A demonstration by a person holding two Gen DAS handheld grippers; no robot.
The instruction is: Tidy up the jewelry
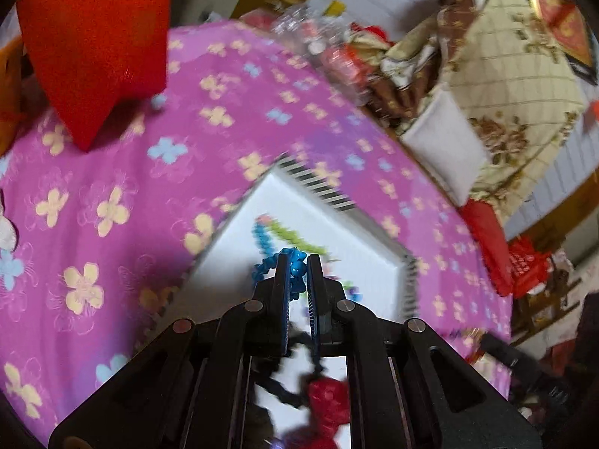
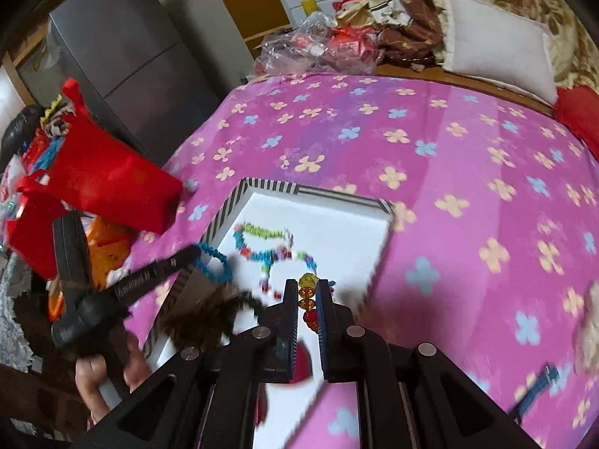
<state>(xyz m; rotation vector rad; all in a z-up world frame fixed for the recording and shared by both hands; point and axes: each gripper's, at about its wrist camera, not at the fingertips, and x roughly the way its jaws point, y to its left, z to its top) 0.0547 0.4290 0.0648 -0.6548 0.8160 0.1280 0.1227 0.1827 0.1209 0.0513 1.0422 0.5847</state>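
Observation:
A white tray with a striped rim (image 1: 318,183) (image 2: 269,186) lies on the pink flowered cloth. Colourful bead strands (image 2: 269,247) (image 1: 284,235) lie inside it. My left gripper (image 1: 298,262) is shut on a blue bead strand (image 1: 297,267) above the tray; it also shows in the right wrist view (image 2: 187,256) with the blue strand (image 2: 215,262) hanging from it. My right gripper (image 2: 307,286) is shut on a strand of yellow and red beads (image 2: 307,295) over the tray's near part. A red tassel (image 1: 327,396) hangs below the left gripper.
A red cloth bag (image 2: 108,179) (image 1: 97,45) lies at the left on the cloth. A white pillow (image 2: 498,45), plastic bags (image 2: 299,52) and a patterned blanket (image 1: 516,75) lie at the back. A dark blue strap (image 2: 535,393) lies at the right.

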